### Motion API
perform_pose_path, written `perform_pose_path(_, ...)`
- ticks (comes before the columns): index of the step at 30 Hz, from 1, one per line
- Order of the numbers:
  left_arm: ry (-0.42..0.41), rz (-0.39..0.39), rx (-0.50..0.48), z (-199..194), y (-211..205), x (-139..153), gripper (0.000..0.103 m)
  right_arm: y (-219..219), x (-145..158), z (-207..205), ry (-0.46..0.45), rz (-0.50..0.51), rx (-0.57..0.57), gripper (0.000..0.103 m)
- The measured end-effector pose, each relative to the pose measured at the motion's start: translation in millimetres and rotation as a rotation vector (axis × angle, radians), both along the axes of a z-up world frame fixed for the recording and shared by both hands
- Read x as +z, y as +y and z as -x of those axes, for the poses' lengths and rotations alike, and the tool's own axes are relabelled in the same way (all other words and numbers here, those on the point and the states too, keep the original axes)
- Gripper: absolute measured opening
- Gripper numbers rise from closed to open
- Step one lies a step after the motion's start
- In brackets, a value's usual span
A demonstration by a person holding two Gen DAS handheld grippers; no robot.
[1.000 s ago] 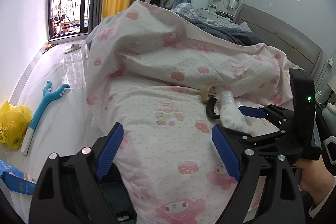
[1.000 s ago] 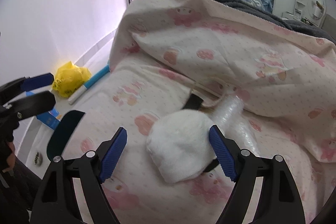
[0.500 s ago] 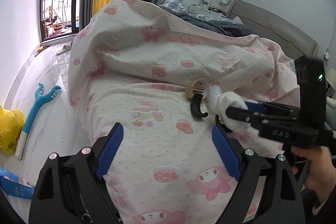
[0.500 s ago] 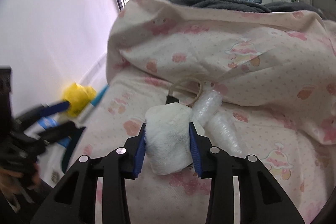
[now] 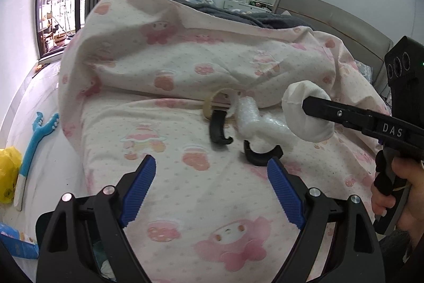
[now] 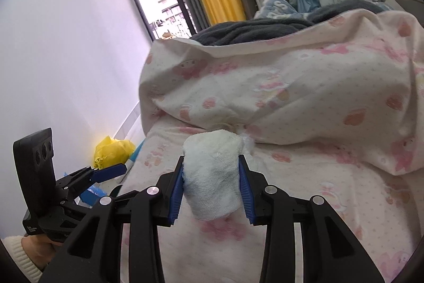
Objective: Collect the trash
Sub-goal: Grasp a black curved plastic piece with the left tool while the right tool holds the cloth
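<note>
- The right gripper (image 6: 211,186) has just closed its jaws on the white cloth wad (image 6: 213,177), blue pads pressing both sides, and the wad hangs clear above the pink-print bedsheet (image 5: 201,192).
- The left gripper (image 5: 212,190) hovers low over that bedsheet, jaws spread wide with nothing between them.
- On the bedsheet, just beyond the left gripper: a bubble-wrap piece (image 5: 254,123), two black curved pieces (image 5: 218,129), and a tan tape ring (image 5: 212,105) against the folded duvet (image 5: 212,57).
- Beside the bed, on the floor, sits a yellow bag (image 6: 114,151).
</note>
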State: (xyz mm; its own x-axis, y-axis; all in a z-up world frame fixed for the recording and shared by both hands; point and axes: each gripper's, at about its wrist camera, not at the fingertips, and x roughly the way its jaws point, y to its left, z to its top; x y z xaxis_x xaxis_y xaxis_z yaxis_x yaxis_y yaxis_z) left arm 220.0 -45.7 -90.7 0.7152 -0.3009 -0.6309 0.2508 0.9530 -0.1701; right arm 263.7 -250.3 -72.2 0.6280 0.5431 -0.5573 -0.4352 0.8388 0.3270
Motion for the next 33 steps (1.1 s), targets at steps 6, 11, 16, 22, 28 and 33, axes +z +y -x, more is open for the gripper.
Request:
perform_pose_path(6,0.013,0.001,-0.034,-5,-22,-8,0.088,-22,-4,2,0.01,0.005,-0.019,0.038)
perform_pose_path(11,0.008,-0.001,-0.065,-9,-40,-9,0.088,-41,-9,4,0.02,0.002,-0.03,0.038)
perform_pose_path(16,0.021,-0.012,-0.083,-15,-57,-16,0.088,-59,-14,7,0.033,0.0,-0.04,0.038)
perform_pose_path(22,0.047,-0.027,-0.102,-27,-71,-25,0.084,-76,-16,9,0.039,-0.007,-0.048,0.038)
perform_pose_path(28,0.084,-0.007,-0.08,-43,-74,-32,0.078,-84,-20,9,0.053,-0.013,-0.046,0.038)
perform_pose_path(33,0.122,-0.03,-0.068,-50,-76,-41,0.066,-85,-22,10,0.06,-0.011,-0.038,0.039)
